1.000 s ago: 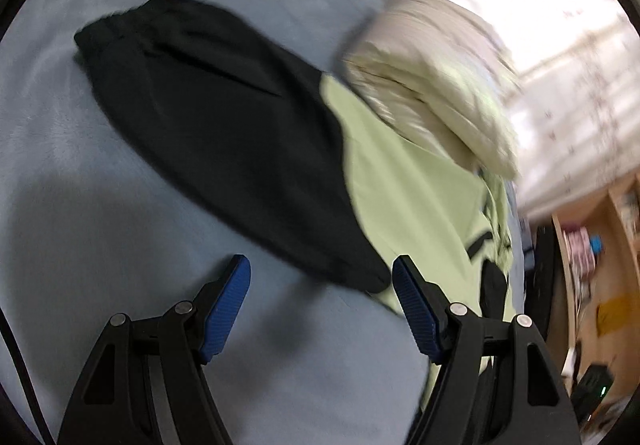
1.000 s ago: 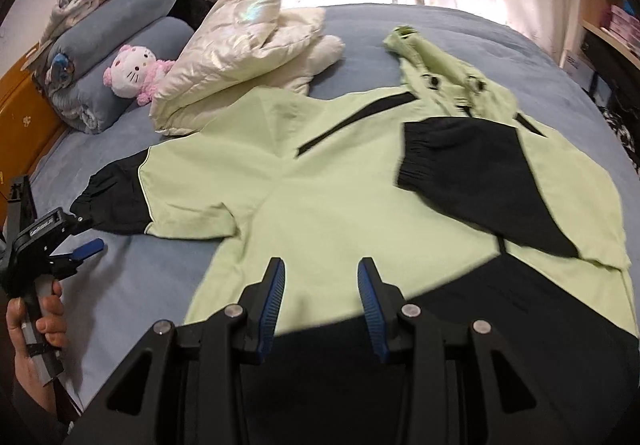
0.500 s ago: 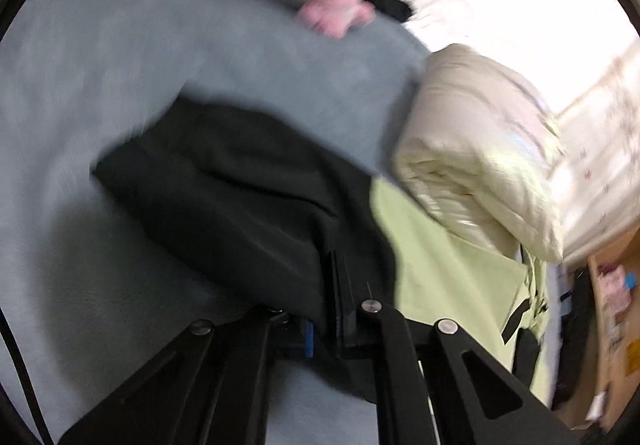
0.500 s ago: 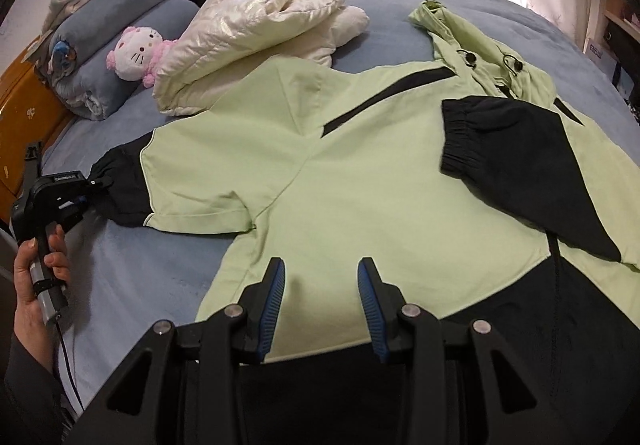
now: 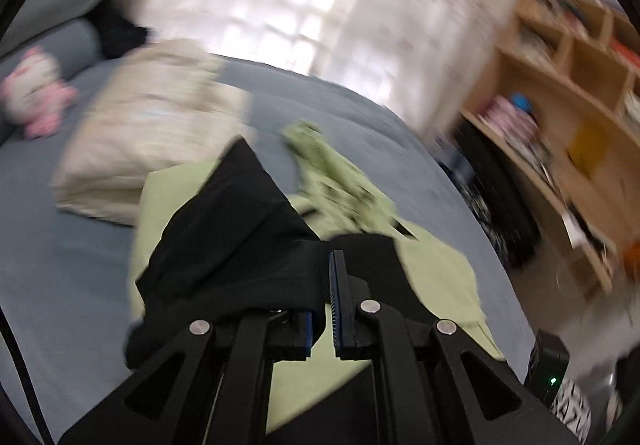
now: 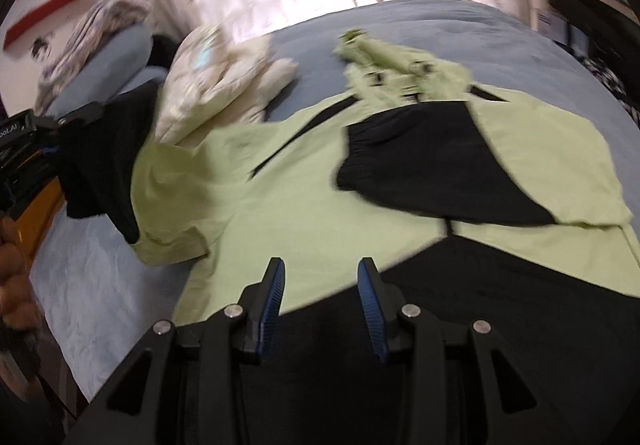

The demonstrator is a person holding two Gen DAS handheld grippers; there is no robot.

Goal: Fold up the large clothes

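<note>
A light green and black hooded jacket point(image 6: 320, 205) lies spread on the blue bed point(image 6: 500, 37). Its right sleeve point(image 6: 420, 165) is folded across the chest. My left gripper point(image 5: 320, 285) is shut on the black left sleeve point(image 5: 240, 237) and holds it lifted off the bed; it also shows at the left edge of the right wrist view point(image 6: 44, 133), with the sleeve point(image 6: 108, 165) hanging from it. My right gripper point(image 6: 320, 281) is open and empty, hovering over the jacket's hem where green meets black.
A cream puffer jacket point(image 6: 216, 85) lies beside the left shoulder. A pink and white plush toy point(image 5: 32, 97) and blue pillows point(image 6: 116, 57) are at the bed's head. Wooden shelves point(image 5: 560, 105) stand beyond the bed's far side.
My left gripper closed on the black sleeve cuff, then lifted it and swung it towards the jacket's body. My right gripper stayed open over the hem.
</note>
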